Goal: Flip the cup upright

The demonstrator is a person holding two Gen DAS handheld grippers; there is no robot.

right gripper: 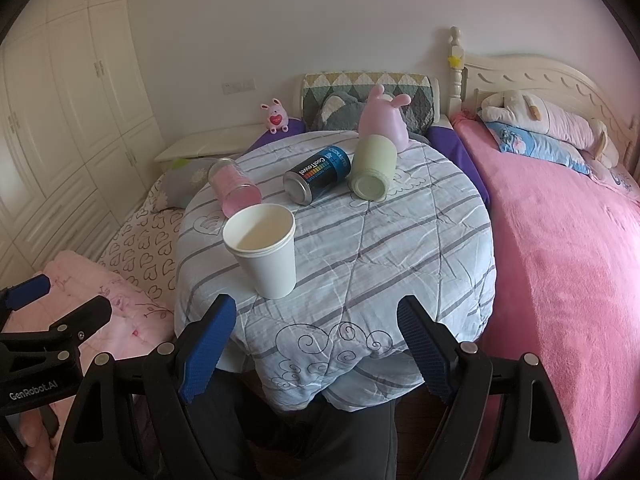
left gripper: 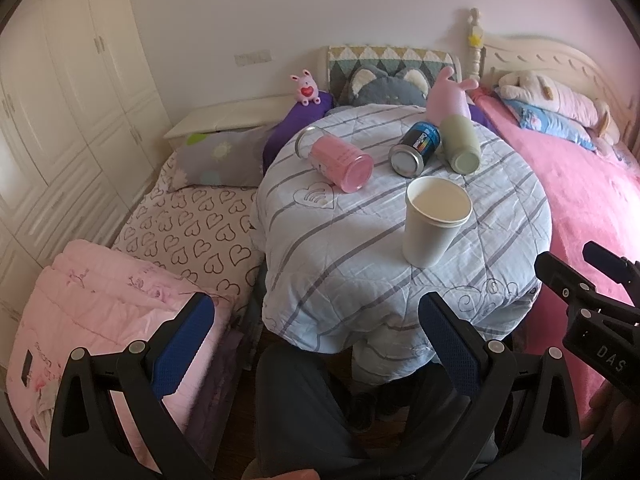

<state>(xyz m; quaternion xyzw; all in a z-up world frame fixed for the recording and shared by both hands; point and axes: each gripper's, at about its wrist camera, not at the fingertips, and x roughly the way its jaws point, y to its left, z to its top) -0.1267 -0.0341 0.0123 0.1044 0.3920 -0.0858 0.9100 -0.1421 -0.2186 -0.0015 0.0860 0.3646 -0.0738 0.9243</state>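
A white paper cup [left gripper: 434, 220] [right gripper: 266, 250] stands upright, mouth up, on a round table under a striped blue quilt [left gripper: 360, 272] [right gripper: 380, 260]. Behind it lie three containers on their sides: a pink cup [left gripper: 340, 160] [right gripper: 236, 190], a dark blue can [left gripper: 416, 144] [right gripper: 318, 174] and a pale green cup [left gripper: 462, 144] [right gripper: 372, 168]. My left gripper [left gripper: 316, 324] is open and empty, below the table's near edge. My right gripper [right gripper: 316, 328] is open and empty, at the near edge, just short of the white cup. Each gripper shows at the other view's side.
A pink plush toy [left gripper: 448, 98] [right gripper: 382, 120] stands at the table's far edge. A bed with a pink blanket [left gripper: 580, 208] [right gripper: 560, 260] lies right. A heart-print bed [left gripper: 192, 236] and folded pink quilt [left gripper: 100, 300] lie left. White wardrobes [left gripper: 60, 100] line the left wall.
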